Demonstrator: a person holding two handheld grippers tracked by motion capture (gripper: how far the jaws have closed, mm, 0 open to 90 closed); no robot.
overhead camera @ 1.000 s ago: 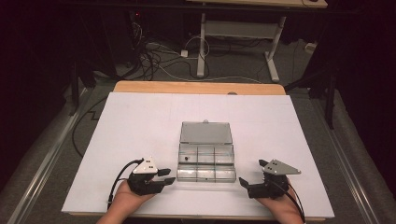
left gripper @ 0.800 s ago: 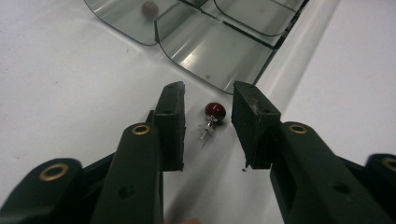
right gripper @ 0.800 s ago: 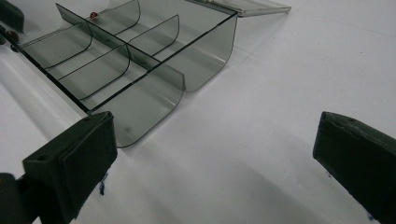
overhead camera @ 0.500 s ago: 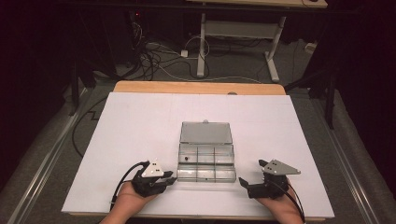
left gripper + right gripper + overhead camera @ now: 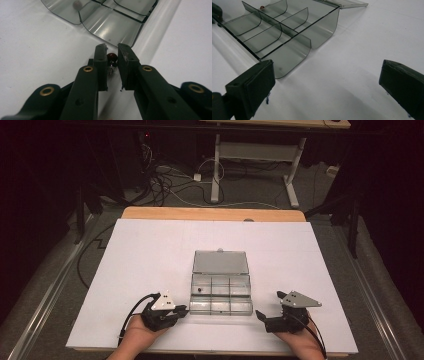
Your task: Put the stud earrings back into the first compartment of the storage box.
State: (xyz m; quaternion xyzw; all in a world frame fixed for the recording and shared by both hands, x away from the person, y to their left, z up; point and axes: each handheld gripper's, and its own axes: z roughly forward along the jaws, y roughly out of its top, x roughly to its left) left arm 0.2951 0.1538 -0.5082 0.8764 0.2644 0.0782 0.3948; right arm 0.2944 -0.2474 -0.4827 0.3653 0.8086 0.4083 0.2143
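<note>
Small dark red bead [image 5: 112, 57] with a shiny metal pin under it, lying on the white table [image 5: 150, 255] just off the near left corner of the clear compartment box [image 5: 220, 292]. The bead sits between the tips of the left gripper [image 5: 183, 310]; its jaws have just been closing and now stand narrow, a thin gap showing on each side of the bead, pads not seen pressing on it. A second small dark bead [image 5: 199, 290] lies in the box's far left compartment.

Right gripper [image 5: 260, 314] rests near the box's near right corner, jaws wide apart with bare table between them.

Box: six compartments in two rows, curved transparent walls, lid [image 5: 220, 262] folded open flat on the far side. Open white surface left, right and far of the box; the near edge of the table is close behind both hands.

Room is dark; cables [image 5: 170, 180] and a metal desk frame [image 5: 250, 155] on the floor beyond the table.
</note>
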